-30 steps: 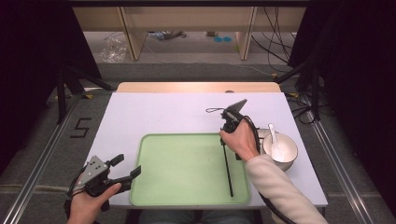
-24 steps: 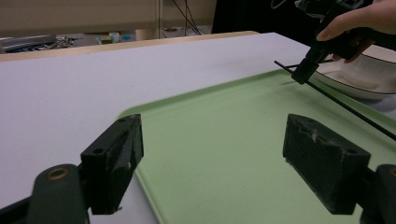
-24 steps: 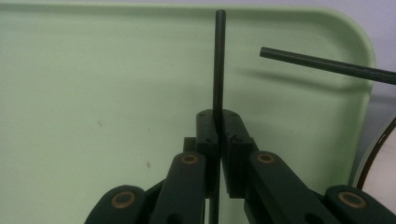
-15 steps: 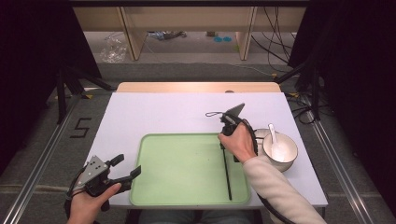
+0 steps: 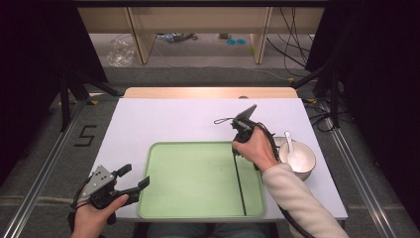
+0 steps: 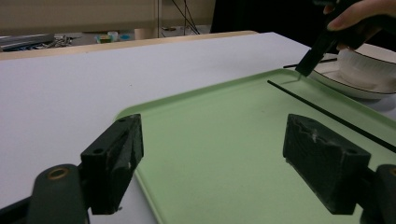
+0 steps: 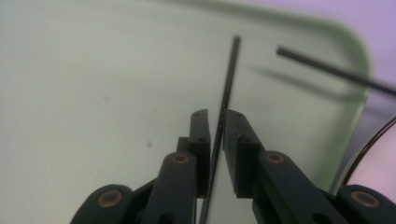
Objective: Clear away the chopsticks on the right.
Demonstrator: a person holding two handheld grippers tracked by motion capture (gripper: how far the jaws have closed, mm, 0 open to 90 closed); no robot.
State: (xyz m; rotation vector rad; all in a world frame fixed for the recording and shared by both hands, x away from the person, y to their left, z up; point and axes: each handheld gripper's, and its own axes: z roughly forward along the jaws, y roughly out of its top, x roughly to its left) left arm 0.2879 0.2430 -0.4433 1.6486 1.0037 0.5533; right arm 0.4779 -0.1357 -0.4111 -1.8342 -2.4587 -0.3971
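Right gripper (image 7: pixel 215 122) of mine has just been opening; its jaws stand slightly apart around a thin black chopstick (image 7: pixel 228 88) lying on the pale green plastic tray (image 5: pixel 193 178). Left gripper (image 6: pixel 215 163) gapes wide, empty, at the tray's near-left corner

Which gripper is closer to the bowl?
The right. The right gripper stands just beside the bowl, over the tray's right part with a chopstick between its jaws. The left gripper hovers off the tray's far left edge.
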